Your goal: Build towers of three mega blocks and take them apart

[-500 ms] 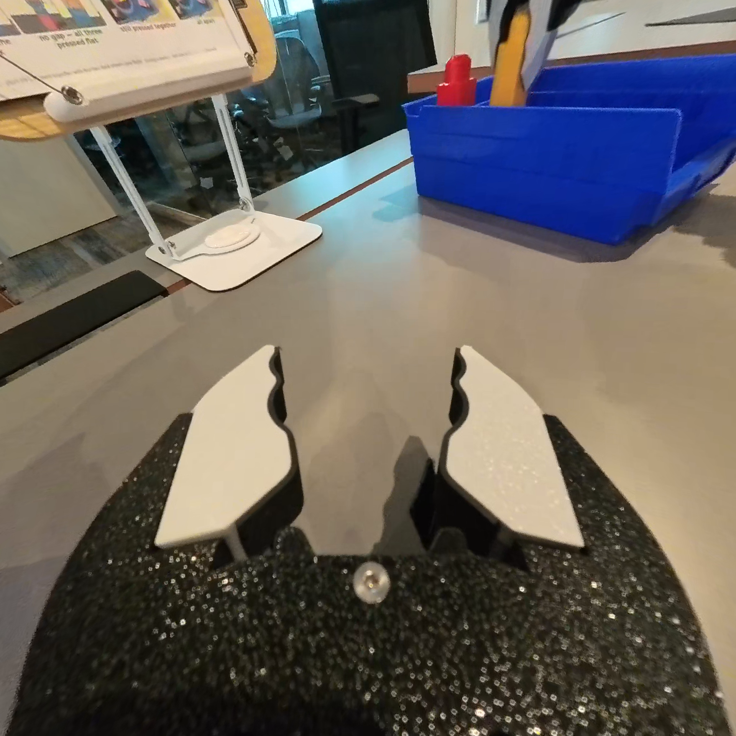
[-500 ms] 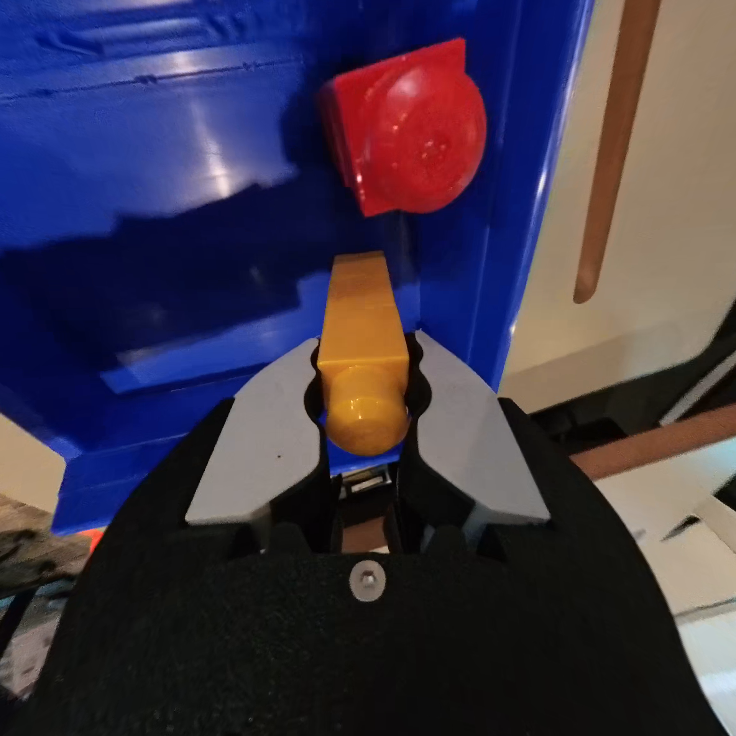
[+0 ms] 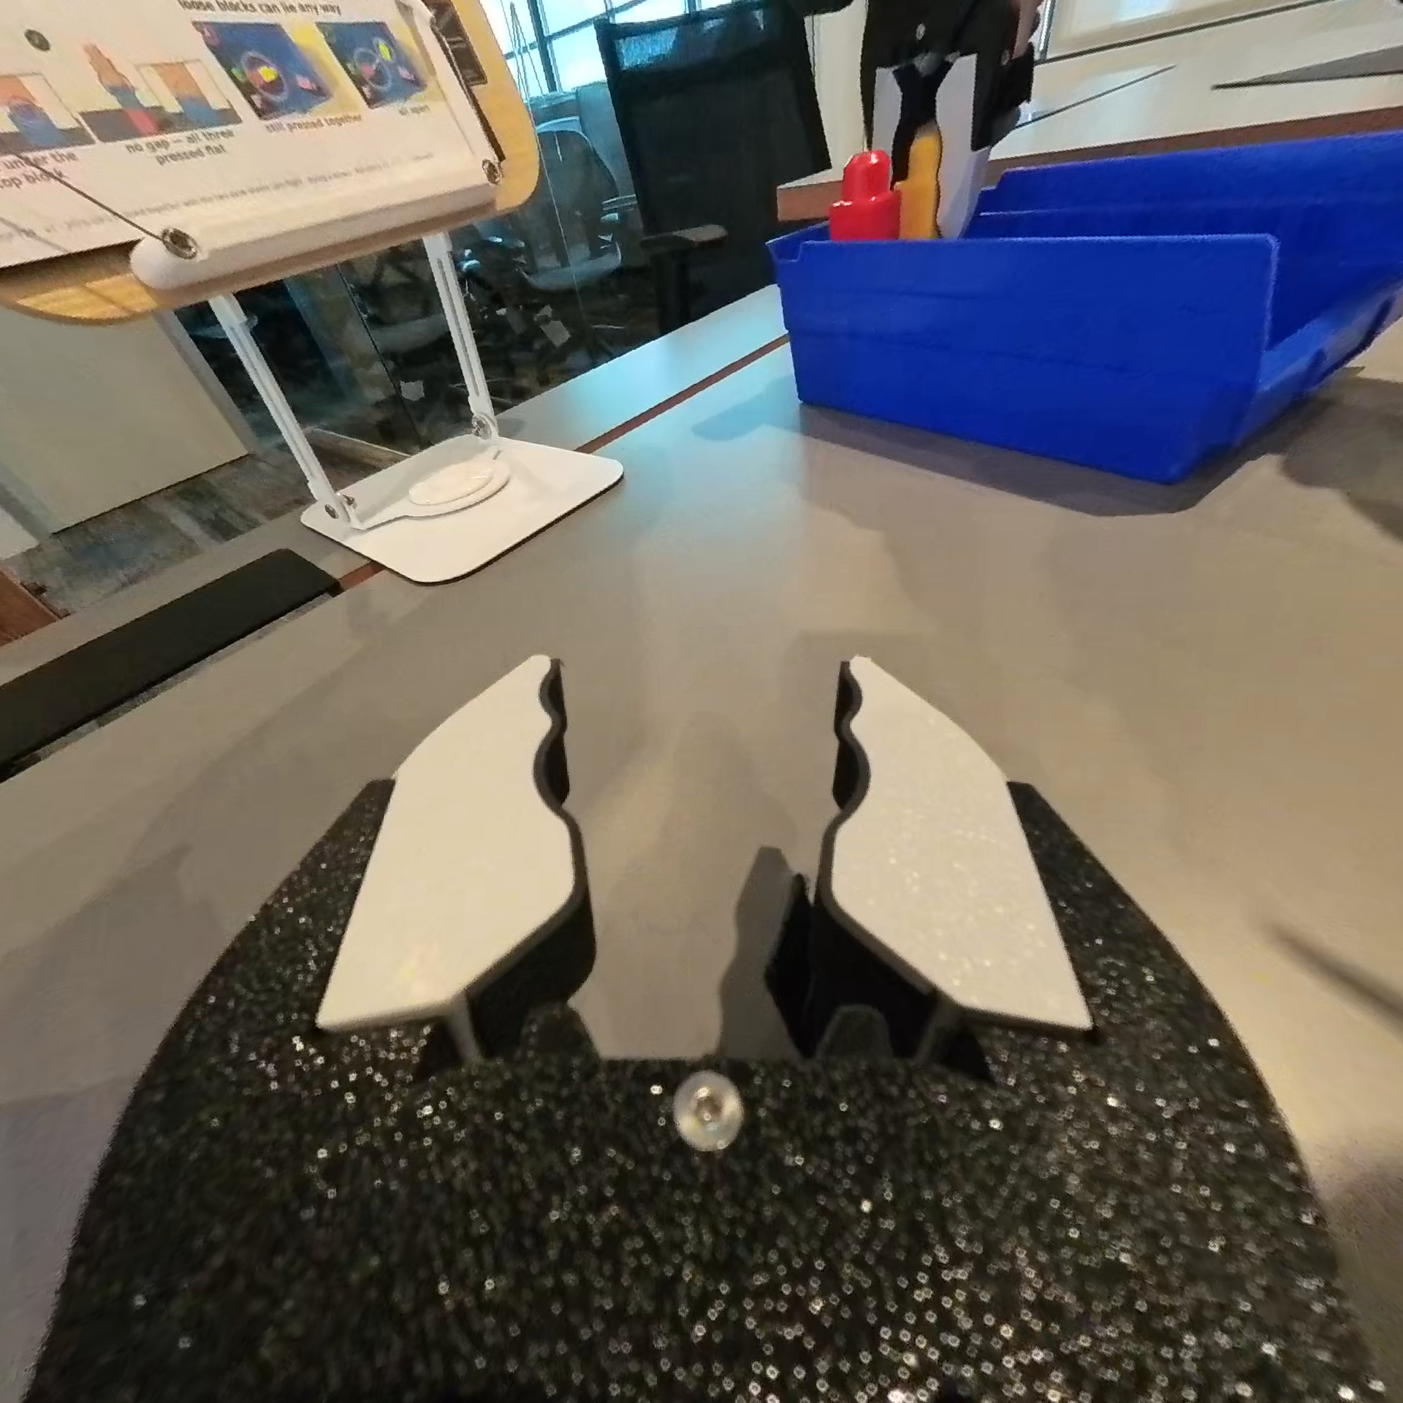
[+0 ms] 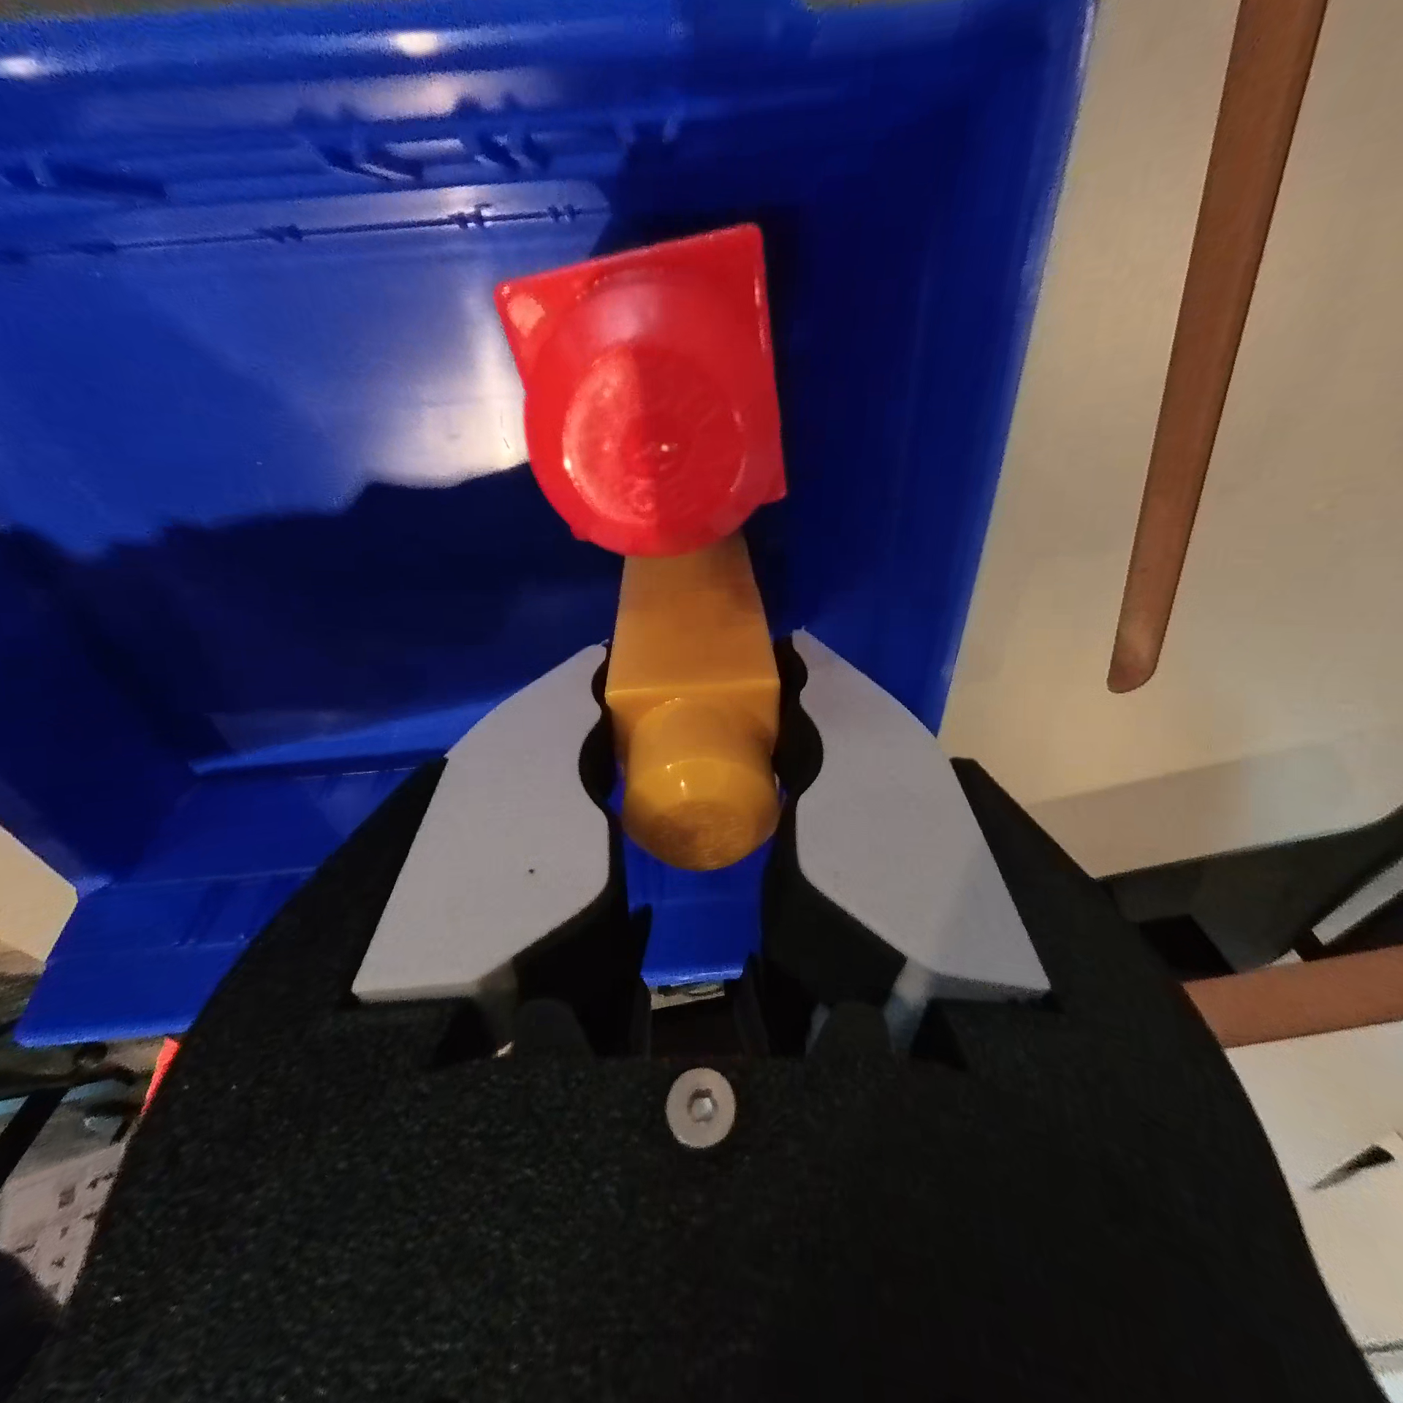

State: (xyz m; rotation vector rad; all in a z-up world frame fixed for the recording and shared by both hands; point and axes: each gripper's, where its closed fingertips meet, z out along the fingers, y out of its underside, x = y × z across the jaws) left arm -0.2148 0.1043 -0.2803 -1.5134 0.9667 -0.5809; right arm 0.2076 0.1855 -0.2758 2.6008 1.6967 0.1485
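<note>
Nearest in the left wrist view, the left gripper [image 3: 702,683] hangs low over the bare grey table [image 3: 835,577] with its jaws spread wide and nothing between them — idle, by the look of it. Past it to the left stands a white stand [image 3: 463,501] carrying an instruction card [image 3: 250,114], and farther back on the right sits the blue bin [image 3: 1063,357]. Over the bin's far corner the right gripper [image 4: 695,687] points down with its jaws closed on the yellow block [image 4: 695,729], gripping it by the sides just below its knob. The red block [image 4: 653,402] stands upright in the same corner of the bin, right beside the yellow one and close enough to touch or nearly so; whether they actually touch I cannot tell. The red block's top reaches above the bin's edge, so it may itself sit on another block, but what lies under it is hidden. As for progress, no finished tower of three shows anywhere. My reading is that stacking is in hand — the yellow block seems about to go onto or come away from the red one, and which of the two cannot be settled here. The rest of the building, and all the taking apart, would then remain.
</note>
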